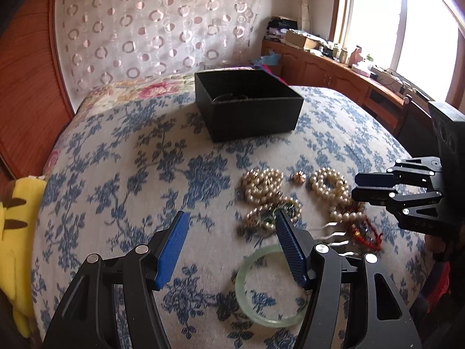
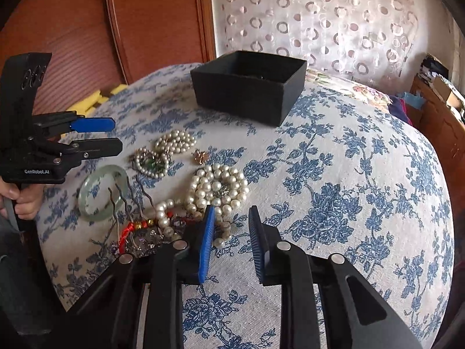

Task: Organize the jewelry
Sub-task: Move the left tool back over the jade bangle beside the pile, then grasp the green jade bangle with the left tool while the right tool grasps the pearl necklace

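A: What's hiding inside the black box (image 1: 250, 107)?

B: Its walls are blocking most of the inside; only a thin curved shape is showing against the back wall, too dark to name. The box is sitting open toward the far edge of the floral bedspread (image 2: 334, 174).

A: And the jewelry?

B: It's lying in a loose heap nearer the middle. The round pearl strands (image 2: 216, 187) are reading clearly, and so is the smooth, pale green bangle (image 1: 268, 288). The red cord piece (image 2: 136, 229) and the wire-pronged hair comb (image 2: 128, 200) are tangling together, partly cut off behind the right gripper (image 2: 232, 234).

A: The grippers?

B: The right gripper's ribbed blue pads are standing moderately apart, holding nothing, beside the pearls. The left gripper (image 1: 229, 229) is gaping wide and empty, one finger overlapping the bangle's rim.
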### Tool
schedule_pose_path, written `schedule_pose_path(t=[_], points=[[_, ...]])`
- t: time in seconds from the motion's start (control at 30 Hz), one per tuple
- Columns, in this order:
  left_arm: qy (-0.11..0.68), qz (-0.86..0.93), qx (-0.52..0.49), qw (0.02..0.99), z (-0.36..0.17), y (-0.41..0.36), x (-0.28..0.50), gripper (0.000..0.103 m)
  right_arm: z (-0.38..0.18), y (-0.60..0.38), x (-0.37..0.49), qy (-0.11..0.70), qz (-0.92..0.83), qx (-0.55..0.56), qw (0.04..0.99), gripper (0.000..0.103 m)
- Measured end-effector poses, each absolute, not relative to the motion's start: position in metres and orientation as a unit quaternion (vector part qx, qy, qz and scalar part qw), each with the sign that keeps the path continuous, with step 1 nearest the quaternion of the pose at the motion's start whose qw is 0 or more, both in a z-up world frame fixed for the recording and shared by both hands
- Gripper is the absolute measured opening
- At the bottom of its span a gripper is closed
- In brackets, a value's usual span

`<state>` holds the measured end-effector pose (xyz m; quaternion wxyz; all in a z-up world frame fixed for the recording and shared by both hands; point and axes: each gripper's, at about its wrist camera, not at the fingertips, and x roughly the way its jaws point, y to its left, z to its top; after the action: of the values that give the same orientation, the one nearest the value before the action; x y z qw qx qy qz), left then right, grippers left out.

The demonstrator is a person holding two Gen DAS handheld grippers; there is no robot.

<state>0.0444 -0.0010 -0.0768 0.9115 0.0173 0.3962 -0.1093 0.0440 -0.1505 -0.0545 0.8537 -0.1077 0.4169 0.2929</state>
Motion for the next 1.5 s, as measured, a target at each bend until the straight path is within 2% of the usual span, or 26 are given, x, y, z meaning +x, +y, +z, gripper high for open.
schedule_pose_path(t=[0.17,0.23,0.57,0.73,0.77,0.83,0.87,0.93,1.1,1.5], points=[[0.408,-0.110,0.016,0.906,-0.085,0.003,0.041,0.060,-0.056,-0.151,0.046,0.420,0.292,-0.106,0.853,0.026],[0.414,-0.112,0.016,0.903,-0.089,0.004,0.038,0.060,-0.054,-0.152,0.045,0.419,0.291,-0.104,0.854,0.017],[0.424,-0.118,0.008,0.898,-0.095,0.009,0.026,0.059,-0.048,-0.163,0.038,0.414,0.291,-0.094,0.857,0.017],[0.423,-0.130,0.016,0.897,-0.095,0.004,0.025,0.039,-0.051,-0.161,0.032,0.417,0.295,-0.090,0.855,0.017],[0.423,-0.131,0.018,0.897,-0.095,0.003,0.025,0.038,-0.052,-0.161,0.032,0.418,0.295,-0.090,0.855,0.017],[0.421,-0.129,0.025,0.898,-0.095,0.001,0.026,0.028,-0.053,-0.161,0.034,0.419,0.295,-0.091,0.854,0.017],[0.420,-0.130,0.026,0.898,-0.095,0.001,0.026,0.027,-0.054,-0.160,0.035,0.420,0.294,-0.091,0.854,0.017],[0.421,-0.139,0.022,0.896,-0.096,0.001,0.025,0.011,-0.055,-0.158,0.038,0.422,0.295,-0.093,0.853,0.017],[0.418,-0.131,0.024,0.898,-0.095,0.003,0.024,0.007,-0.057,-0.150,0.042,0.427,0.299,-0.107,0.846,0.017],[0.416,-0.116,0.032,0.902,-0.095,0.003,0.025,0.008,-0.059,-0.139,0.053,0.428,0.297,-0.127,0.844,0.018]])
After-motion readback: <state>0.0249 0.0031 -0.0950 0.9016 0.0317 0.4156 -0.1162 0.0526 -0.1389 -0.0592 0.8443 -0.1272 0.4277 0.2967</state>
